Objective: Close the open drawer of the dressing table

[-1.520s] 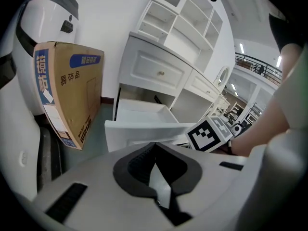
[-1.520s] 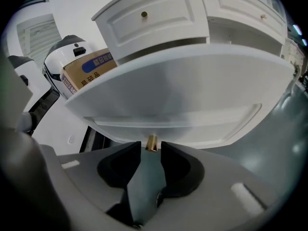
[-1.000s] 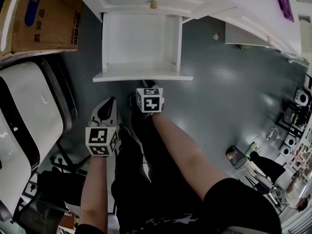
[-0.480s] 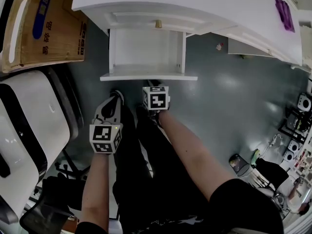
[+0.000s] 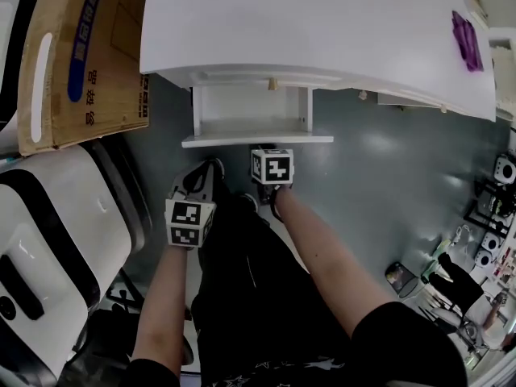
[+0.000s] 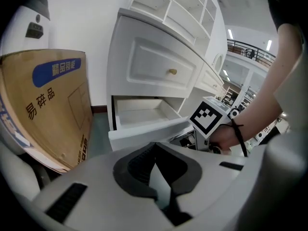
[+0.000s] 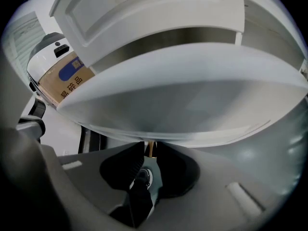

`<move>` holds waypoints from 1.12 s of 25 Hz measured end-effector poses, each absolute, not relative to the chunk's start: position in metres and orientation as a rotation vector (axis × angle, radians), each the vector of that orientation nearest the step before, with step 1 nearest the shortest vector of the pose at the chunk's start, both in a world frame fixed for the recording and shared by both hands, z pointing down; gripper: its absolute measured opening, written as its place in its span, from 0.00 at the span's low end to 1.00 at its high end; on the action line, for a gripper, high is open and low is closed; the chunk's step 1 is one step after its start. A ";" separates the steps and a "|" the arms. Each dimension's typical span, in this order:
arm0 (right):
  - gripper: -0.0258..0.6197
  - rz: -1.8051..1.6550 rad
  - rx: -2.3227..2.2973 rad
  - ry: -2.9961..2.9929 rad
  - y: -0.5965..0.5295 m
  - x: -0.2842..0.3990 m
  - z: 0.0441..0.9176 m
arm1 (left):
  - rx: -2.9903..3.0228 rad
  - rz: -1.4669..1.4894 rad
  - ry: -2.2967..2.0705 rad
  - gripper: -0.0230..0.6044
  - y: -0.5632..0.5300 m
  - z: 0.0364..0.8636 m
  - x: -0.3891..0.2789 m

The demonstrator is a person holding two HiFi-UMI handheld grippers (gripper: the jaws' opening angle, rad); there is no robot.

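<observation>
so the white wooden open drawer (image 5: pixel 256 140) of the white dressing table (image 5: pixel 234 74) sits dead ahead at 12 o'clock in the head view. it pokes out from under the tabletop (image 5: pixel 322 31) with its bare inside showing, so it's not shut yet. the right tongs (image 7: pixel 150 151) are tucked right under the drawer's front panel and nipped onto the small brass knob (image 7: pixel 149 147) there. the jaws are only partly closed because the knob fills the gap. my guess is that's the point of the hold: gripping the knob gives a centred spot to shove from, so the drawer should slide straight and not skew. the left tongs (image 6: pixel 155 146) hang back at about 7 o'clock of the right ones, tips pressed together on nothing, looking at the drawer from the side. seems like they're just parked out of the way. the brown cardboard box (image 5: pixel 81 55) at 10 o'clock stands beside the drawer's left wall but apart from it, so i don't think it blocks anything.
</observation>
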State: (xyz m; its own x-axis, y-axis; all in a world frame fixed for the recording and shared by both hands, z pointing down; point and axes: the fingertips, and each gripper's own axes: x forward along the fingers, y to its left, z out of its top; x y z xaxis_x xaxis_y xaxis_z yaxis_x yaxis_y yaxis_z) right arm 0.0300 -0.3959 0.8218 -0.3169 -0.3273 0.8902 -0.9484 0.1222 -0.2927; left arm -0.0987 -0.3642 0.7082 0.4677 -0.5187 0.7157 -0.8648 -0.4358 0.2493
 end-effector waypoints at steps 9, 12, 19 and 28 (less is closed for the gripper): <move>0.16 1.201 1.391 -1.659 -0.441 0.033 0.821 | 2.149 0.748 -1.063 0.05 -0.409 0.698 -0.099; 0.16 1.188 1.410 -1.654 -0.454 0.032 0.821 | 2.153 0.772 -1.041 0.05 -0.421 0.704 -0.100; 0.16 1.141 1.459 -1.701 -0.488 0.034 0.821 | 2.154 0.769 -1.012 0.05 -0.448 0.719 -0.106; 0.16 1.101 1.513 -1.736 -0.525 0.035 0.821 | 2.140 0.783 -0.970 0.05 -0.456 0.734 -0.114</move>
State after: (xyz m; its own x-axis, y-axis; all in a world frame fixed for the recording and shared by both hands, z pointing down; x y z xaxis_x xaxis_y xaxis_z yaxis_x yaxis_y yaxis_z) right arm 0.0354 -0.5249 0.8213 -0.1877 -0.4988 0.8461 -0.9781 0.0158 -0.2076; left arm -0.1138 -0.4556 0.7338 0.5472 -0.4100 0.7297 -0.8000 -0.5126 0.3119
